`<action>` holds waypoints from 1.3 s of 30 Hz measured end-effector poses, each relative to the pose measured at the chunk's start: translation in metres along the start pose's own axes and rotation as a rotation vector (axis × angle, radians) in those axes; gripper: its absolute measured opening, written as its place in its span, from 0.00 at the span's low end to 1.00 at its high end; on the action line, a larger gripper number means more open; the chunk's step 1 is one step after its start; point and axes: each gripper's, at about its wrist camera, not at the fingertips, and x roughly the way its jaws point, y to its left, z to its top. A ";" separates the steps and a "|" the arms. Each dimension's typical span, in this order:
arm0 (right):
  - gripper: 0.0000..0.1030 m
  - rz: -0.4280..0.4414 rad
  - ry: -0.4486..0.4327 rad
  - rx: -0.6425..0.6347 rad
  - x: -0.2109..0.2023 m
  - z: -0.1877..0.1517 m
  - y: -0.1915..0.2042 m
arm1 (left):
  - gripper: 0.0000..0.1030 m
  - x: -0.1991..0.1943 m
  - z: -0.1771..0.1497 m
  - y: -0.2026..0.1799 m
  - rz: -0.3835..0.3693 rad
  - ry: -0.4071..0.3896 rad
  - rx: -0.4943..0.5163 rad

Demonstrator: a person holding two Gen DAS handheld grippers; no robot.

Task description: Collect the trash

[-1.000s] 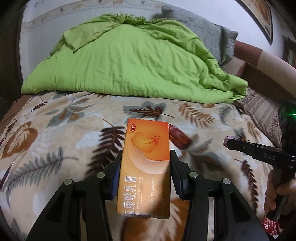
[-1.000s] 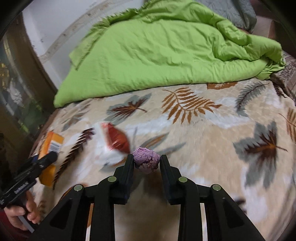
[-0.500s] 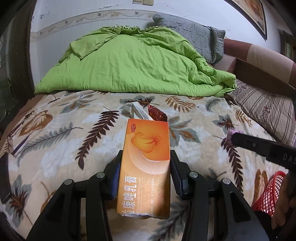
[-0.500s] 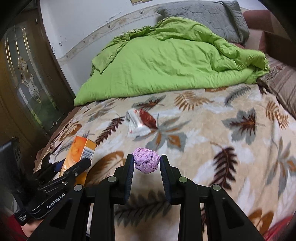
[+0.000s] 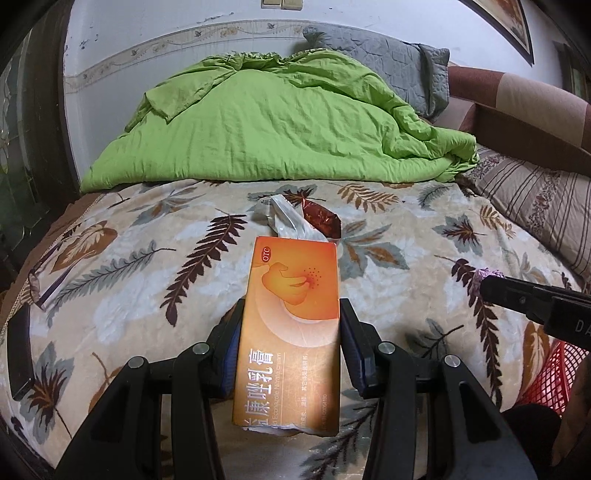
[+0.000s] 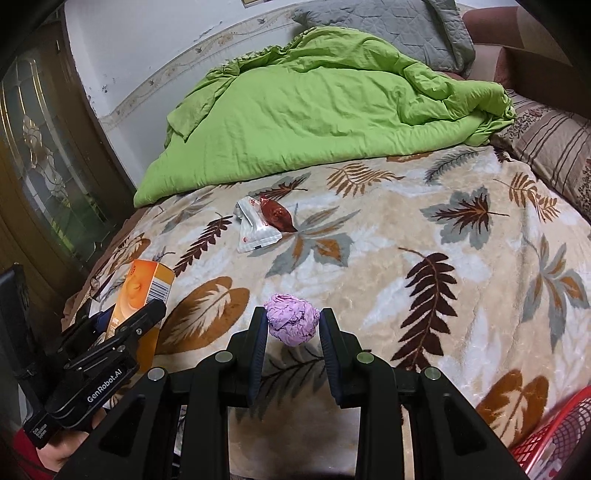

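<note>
Left wrist view shows the left hand-held gripper (image 5: 290, 339) closed on an orange medicine box (image 5: 291, 328); both fingers press the long sides of the box, which stands lengthwise between them above the bed (image 5: 129, 280). In the right wrist view the right hand-held gripper (image 6: 293, 325) is closed on a crumpled purple paper ball (image 6: 293, 319), held at the fingertips over the leaf-patterned blanket (image 6: 424, 266).

Farther back on the blanket lies a silver and white wrapper (image 6: 255, 227), and a dark red wrapper (image 6: 275, 218) touches its right side. Both wrappers are well apart from the two grippers. A green quilt (image 6: 314, 122) is piled at the far part of the bed, with a grey pillow (image 6: 388, 33) behind it and a striped pillow (image 6: 554, 147) at the right.

A red mesh basket (image 6: 554, 443) shows at the lower right corner, beside the bed edge; only a part of it is visible. At the left edge of the bed a dark flat object (image 5: 20, 354) lies on the blanket; I cannot tell what it is.
</note>
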 end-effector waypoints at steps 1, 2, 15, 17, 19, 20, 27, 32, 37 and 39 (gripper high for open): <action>0.30 -0.003 0.001 -0.005 0.000 0.000 0.001 | 0.44 0.000 0.000 0.000 0.005 -0.002 0.004; 0.30 -0.005 0.001 -0.007 0.001 0.000 0.002 | 0.44 0.000 0.000 0.000 0.008 -0.002 0.007; 0.30 -0.007 0.011 0.000 0.003 0.000 -0.001 | 0.44 0.002 -0.001 0.004 0.014 0.002 0.003; 0.30 -0.007 0.011 0.001 0.003 0.000 0.000 | 0.44 0.002 -0.002 0.003 0.013 0.002 0.002; 0.30 -0.008 0.013 0.000 0.003 0.000 -0.001 | 0.44 0.002 -0.002 0.003 0.015 0.000 0.003; 0.30 -0.007 0.011 0.001 0.003 0.000 0.000 | 0.44 0.002 -0.002 0.003 0.016 0.000 0.003; 0.30 -0.006 0.014 0.000 0.003 0.000 0.000 | 0.44 0.002 -0.002 0.004 0.017 0.000 0.007; 0.30 -0.003 0.017 0.000 0.004 -0.001 -0.001 | 0.44 0.002 -0.001 0.006 0.020 0.000 0.010; 0.30 -0.002 0.017 0.000 0.005 -0.001 -0.002 | 0.44 0.003 -0.001 0.006 0.020 0.000 0.009; 0.30 -0.002 0.019 0.000 0.005 -0.001 -0.002 | 0.44 0.003 -0.001 0.007 0.020 0.001 0.010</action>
